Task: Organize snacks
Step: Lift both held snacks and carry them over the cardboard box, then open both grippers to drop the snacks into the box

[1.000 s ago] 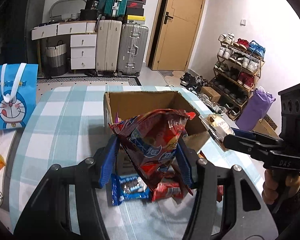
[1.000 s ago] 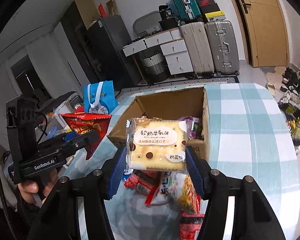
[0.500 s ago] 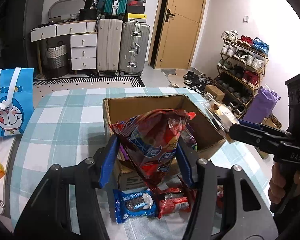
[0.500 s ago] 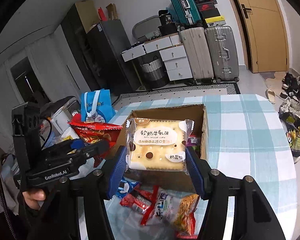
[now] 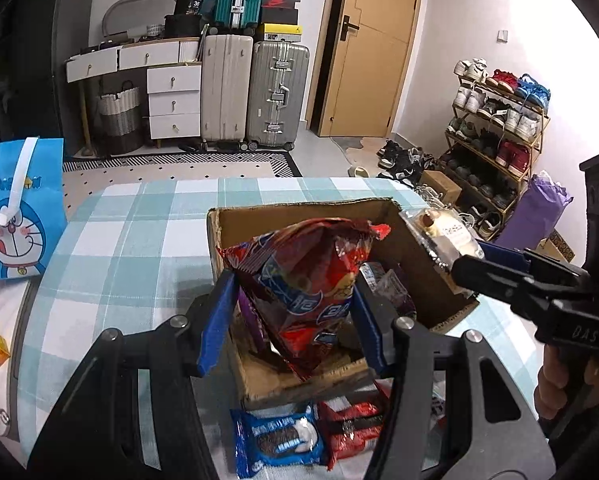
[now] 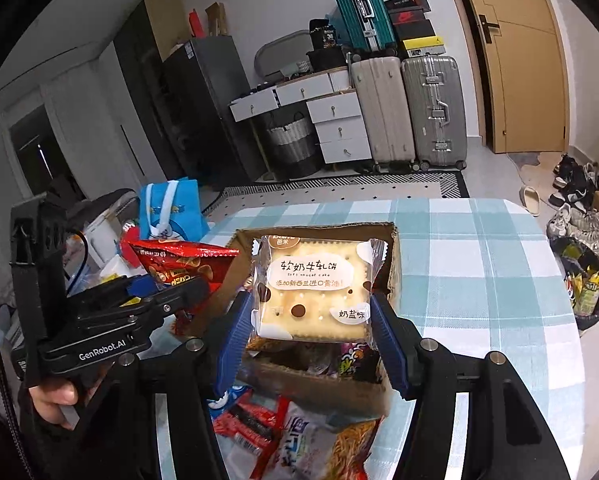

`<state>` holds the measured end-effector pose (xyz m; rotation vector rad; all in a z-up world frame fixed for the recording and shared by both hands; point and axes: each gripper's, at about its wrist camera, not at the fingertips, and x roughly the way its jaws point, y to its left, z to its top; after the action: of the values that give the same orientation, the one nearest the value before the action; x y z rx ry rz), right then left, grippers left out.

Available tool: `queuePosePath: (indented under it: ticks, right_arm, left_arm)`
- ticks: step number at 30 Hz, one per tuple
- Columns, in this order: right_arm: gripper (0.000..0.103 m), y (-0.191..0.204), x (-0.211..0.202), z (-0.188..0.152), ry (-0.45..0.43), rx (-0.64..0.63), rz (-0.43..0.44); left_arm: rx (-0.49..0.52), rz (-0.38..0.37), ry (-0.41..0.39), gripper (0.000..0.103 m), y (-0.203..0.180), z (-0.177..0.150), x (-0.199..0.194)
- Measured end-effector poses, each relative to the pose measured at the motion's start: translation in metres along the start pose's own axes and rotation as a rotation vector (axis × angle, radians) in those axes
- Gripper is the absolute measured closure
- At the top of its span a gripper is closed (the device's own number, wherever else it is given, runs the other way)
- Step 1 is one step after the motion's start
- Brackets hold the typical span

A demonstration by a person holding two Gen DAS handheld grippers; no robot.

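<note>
Both hand-held grippers clamped, loaded.

Red chip bag & clear-wrapped cracker pkt, both upright over open cardboard box.

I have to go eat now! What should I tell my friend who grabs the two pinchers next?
Left gripper: shut on the red chip bag, held over the cardboard box.
Right gripper: shut on the cracker pack, also over the box.
Done: some snacks already lie inside the box.
Left: let go of both packs into the box, then pick up the ones on the checked tablecloth in front of it: the blue cookie pack, the red wrapper and the noodle snack bag.
</note>
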<state>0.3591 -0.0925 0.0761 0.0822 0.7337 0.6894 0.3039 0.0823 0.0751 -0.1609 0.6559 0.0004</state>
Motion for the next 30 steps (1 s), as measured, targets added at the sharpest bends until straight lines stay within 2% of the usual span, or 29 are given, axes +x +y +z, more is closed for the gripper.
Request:
queuePosePath:
  ticks: [5,13,26,30]
  right_arm:
    - [0.043,0.0,0.015,0.002,0.012,-0.004,-0.002]
    - [0.043,0.001,0.039,0.003,0.028,-0.043,-0.059]
    - [0.043,-0.003,0.056,0.002,0.062,-0.031,-0.058]
    - [0.043,-0.002,0.059,0.004,0.068,-0.042,-0.064]
  left_arm:
    - [0.0,0.006,0.015,0.05,0.001,0.005,0.017]
    - [-0.004,0.04,0.036,0.05,0.002,0.004,0.04]
    - [0.051,0.082,0.043,0.05,-0.009,-0.001,0.064]
    - [0.051,0.042,0.048,0.05,-0.012,-0.001,0.065]
